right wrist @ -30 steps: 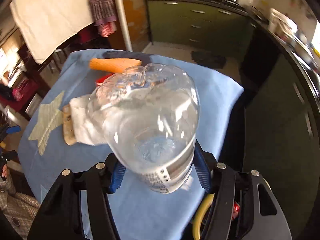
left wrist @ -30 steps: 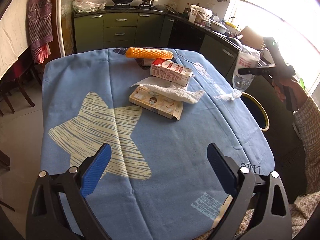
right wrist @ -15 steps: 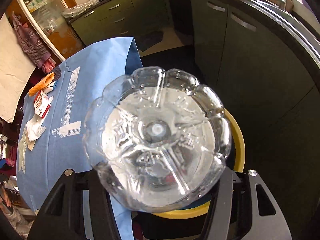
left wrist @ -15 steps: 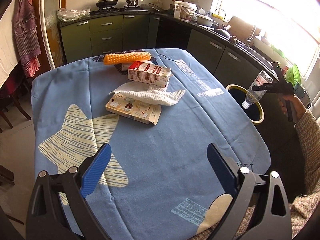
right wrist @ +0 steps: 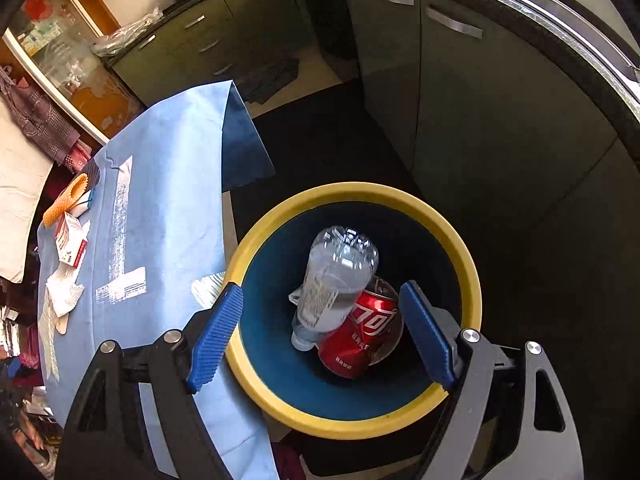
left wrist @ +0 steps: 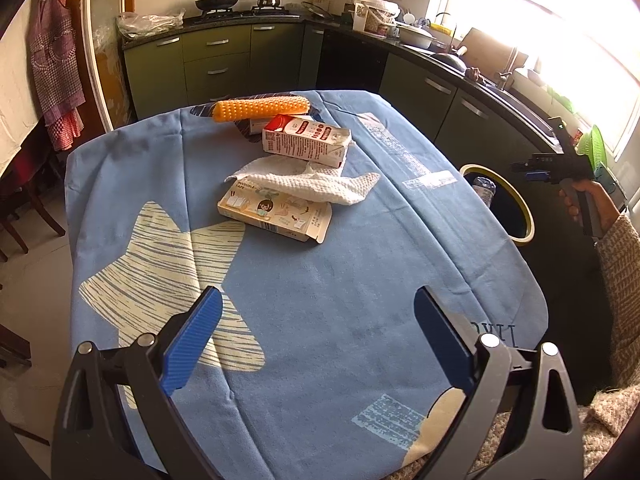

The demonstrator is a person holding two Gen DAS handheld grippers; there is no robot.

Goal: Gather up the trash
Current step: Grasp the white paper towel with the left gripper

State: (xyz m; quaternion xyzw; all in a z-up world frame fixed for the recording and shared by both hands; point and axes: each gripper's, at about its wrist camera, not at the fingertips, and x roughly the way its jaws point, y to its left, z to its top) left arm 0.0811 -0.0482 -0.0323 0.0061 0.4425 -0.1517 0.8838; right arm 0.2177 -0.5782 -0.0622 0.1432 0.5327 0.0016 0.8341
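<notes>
In the right wrist view a clear plastic bottle lies neck down inside the yellow-rimmed bin, on a red soda can. My right gripper is open and empty above the bin; it also shows in the left wrist view. The bin stands beside the table's right edge. My left gripper is open and empty above the near part of the blue tablecloth. On the cloth lie a flat tape box, a white paper towel, a milk carton and an orange roller.
Dark green kitchen cabinets run along the back and right walls. A counter with a sink is at the right. Wooden chairs stand left of the table. My sleeve is at the right edge.
My right gripper carried the bottle from the table out over the bin, opened, and the bottle dropped in. The left gripper stayed open over the table's near part.
</notes>
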